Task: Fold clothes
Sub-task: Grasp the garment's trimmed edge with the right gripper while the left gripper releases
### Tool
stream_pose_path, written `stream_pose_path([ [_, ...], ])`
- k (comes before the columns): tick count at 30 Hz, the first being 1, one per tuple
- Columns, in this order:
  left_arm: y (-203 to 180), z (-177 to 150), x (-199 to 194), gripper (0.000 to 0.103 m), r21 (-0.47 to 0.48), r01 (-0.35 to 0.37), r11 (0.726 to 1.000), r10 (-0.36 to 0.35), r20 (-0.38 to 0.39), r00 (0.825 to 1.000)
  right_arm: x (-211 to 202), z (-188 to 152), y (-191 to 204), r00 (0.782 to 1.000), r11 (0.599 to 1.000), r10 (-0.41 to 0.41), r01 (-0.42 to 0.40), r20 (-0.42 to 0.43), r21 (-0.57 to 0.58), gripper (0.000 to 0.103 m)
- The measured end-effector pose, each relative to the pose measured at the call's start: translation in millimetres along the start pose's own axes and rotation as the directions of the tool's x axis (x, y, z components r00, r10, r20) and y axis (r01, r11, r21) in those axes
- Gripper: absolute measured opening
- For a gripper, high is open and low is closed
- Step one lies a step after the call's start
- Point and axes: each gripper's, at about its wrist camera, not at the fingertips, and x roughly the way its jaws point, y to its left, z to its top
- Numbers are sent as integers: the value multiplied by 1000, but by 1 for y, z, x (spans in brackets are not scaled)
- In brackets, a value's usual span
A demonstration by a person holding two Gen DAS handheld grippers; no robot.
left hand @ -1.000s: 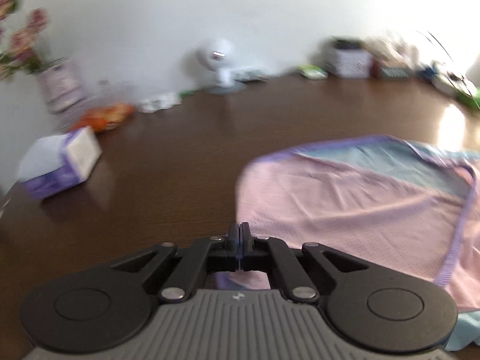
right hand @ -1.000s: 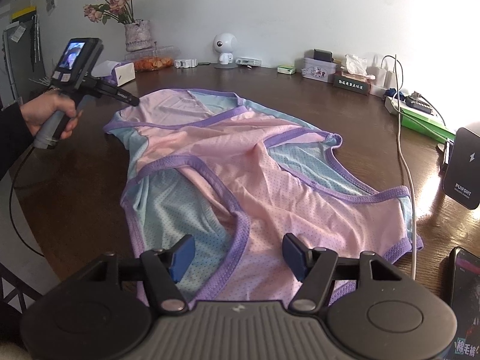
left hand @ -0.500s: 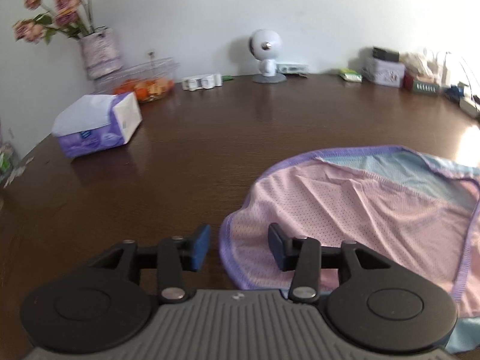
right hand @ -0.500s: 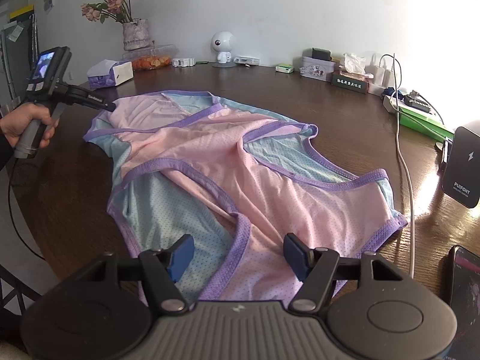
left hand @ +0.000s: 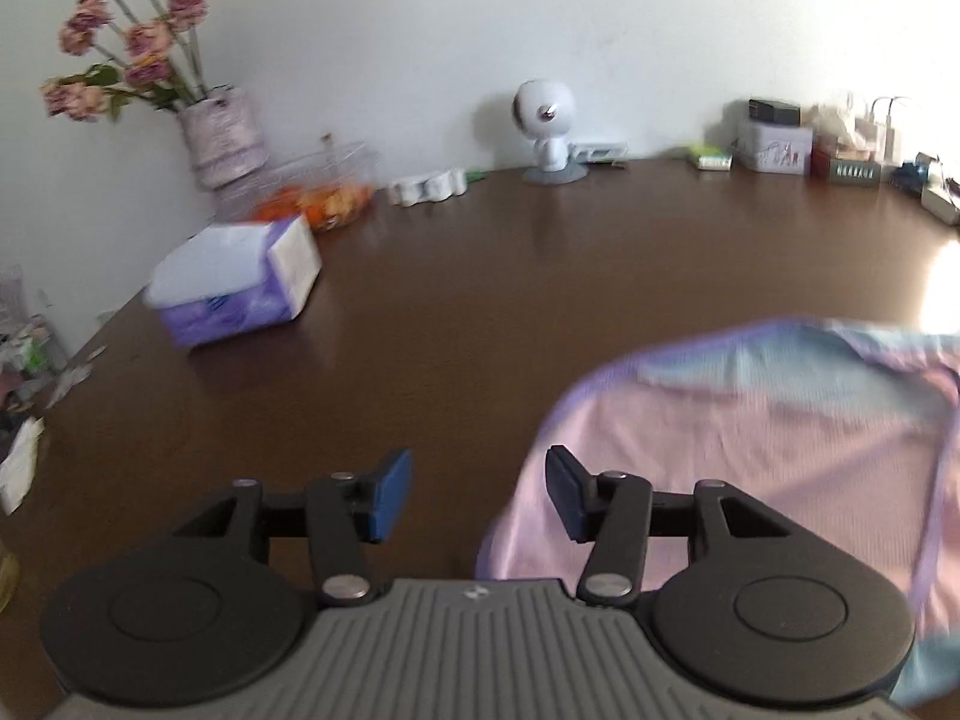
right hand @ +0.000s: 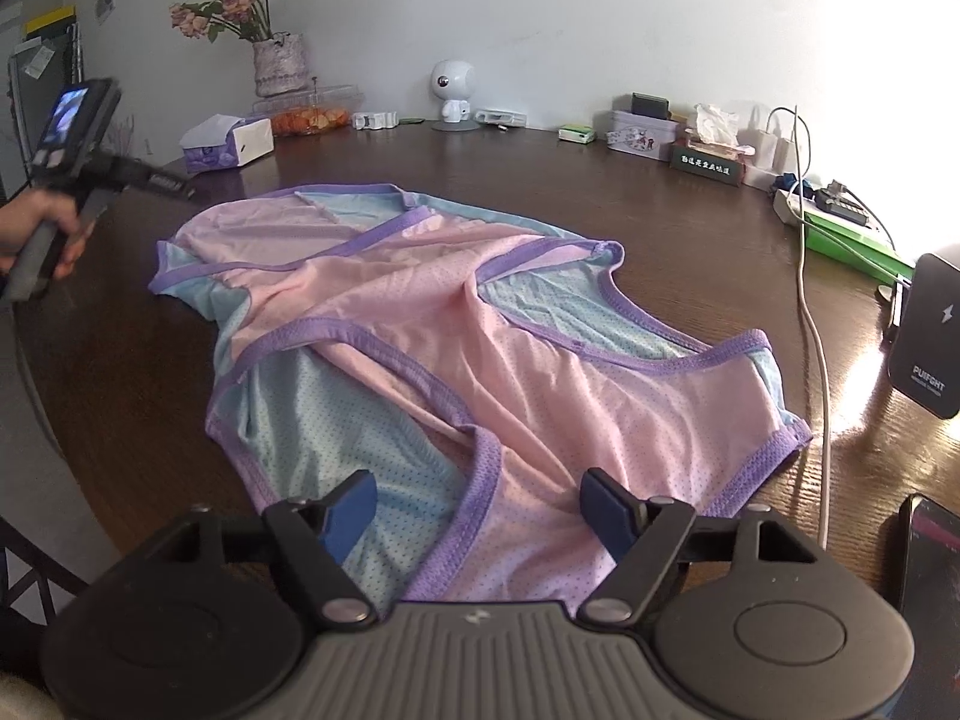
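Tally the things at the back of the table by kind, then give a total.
Vases of dried pink roses: 1
Purple tissue packs: 1
Clear bowls of orange snacks: 1
White round-headed robot figures: 1
Pale printed tins: 1
Total: 5

garment [left hand: 750, 450] motion-blurred, cut by right edge, phone [right hand: 933, 570] cropped
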Motion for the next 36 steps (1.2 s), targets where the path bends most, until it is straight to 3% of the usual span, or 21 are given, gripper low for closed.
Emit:
stream_pose_path([
  [2, -7, 7, 20, 40, 38, 46, 998, -44, -58, 997, 3, 2, -2, 1000, 1000, 1, -1, 1, -1, 76],
  [6, -25, 9, 23, 24, 136, 55, 989, -52, -22, 998, 5, 5, -5, 1000, 1000, -7, 7, -2, 6, 76],
  [10, -40, 9, 34, 3, 198, -64, 978, 61, 23, 998, 11, 10, -11, 1000, 1000, -22, 22, -2, 20, 76],
  [11, -41, 10, 38, 3, 201, -92, 975, 88, 30, 996, 13, 12, -13, 1000, 999, -28, 28, -6, 23, 76],
  [14, -37, 15, 49, 3, 157, -150, 976, 146, 36, 989, 12, 18, -16, 999, 998, -47, 47, 15, 43, 61],
  [18, -32, 14, 42, 9, 122, -180, 976, 177, 31, 984, -10, 12, -16, 996, 997, 17, -24, 88, 74, 60],
  [19, -35, 13, 31, 14, 127, -162, 979, 159, 33, 987, -14, 9, -16, 995, 997, 22, -29, 93, 72, 60],
  [20, -36, 9, 13, 30, 128, -106, 986, 101, 47, 994, -19, 4, -16, 995, 997, 36, -42, 95, 66, 60],
  [22, -38, -3, -26, 49, 130, 53, 990, -63, 74, 995, -29, -6, -15, 993, 996, 64, -69, 100, 53, 60],
  [24, -41, -19, -59, 50, 138, 246, 959, -256, 61, 965, -40, -16, -15, 983, 990, 129, -136, 128, 42, 60],
  [27, -40, -41, -78, 50, 111, 376, 920, -375, -35, 926, -35, -20, -8, 975, 980, 188, -193, 117, 37, 60],
  [28, -38, -48, -80, 50, 107, 399, 911, -395, -53, 917, -29, -19, -6, 979, 983, 176, -181, 99, 38, 60],
  [30, -34, -61, -82, 48, 106, 433, 895, -427, -77, 901, -18, -17, -3, 987, 988, 146, -149, 73, 37, 44],
  [33, -32, -74, -88, 36, 103, 426, 899, -419, -80, 904, -15, -18, -1, 992, 995, 95, -97, 78, 16, 28],
  [36, -25, -78, -89, 28, 118, 434, 893, -426, -91, 900, -18, -17, -12, 997, 997, 55, -57, 49, 43, 19],
])
